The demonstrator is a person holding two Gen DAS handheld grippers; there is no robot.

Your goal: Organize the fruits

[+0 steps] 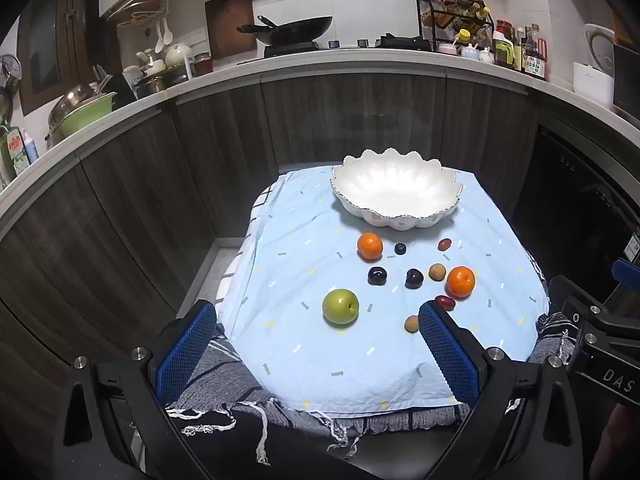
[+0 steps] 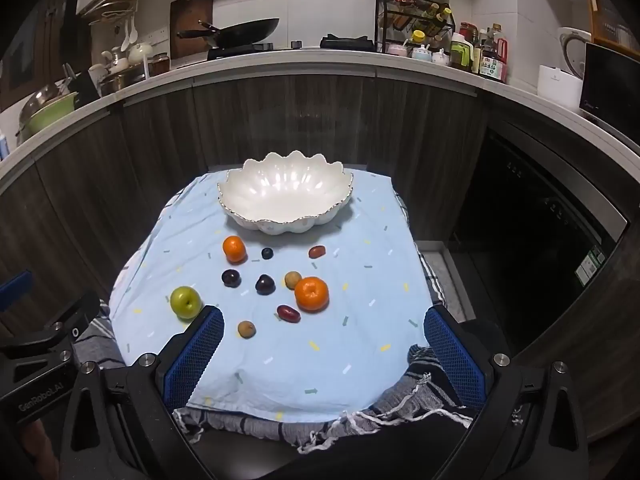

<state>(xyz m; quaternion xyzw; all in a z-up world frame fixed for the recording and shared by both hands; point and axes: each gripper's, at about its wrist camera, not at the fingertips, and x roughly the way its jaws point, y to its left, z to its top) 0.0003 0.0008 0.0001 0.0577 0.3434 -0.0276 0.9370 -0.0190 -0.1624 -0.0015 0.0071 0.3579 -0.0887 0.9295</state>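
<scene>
Pretty clearly a home kitchen: a wok (image 1: pixel 298 30) sits on the gas hob at the far side, a spice rack (image 1: pixel 454 16) with sauce bottles (image 1: pixel 534 60) to its right, stacked pots (image 1: pixel 80 114) far left, all on a curved worktop (image 1: pixel 320 66) above dark wood cabinets (image 1: pixel 224 148).

The near half of the pale blue patterned cloth (image 2: pixel 304 364) lies bare, open to approach. Farther in, small dark plums (image 2: pixel 265 284), two oranges (image 2: pixel 311 293) and a green apple (image 2: pixel 185 302) crowd the path before the scalloped white bowl (image 2: pixel 286 216).
</scene>
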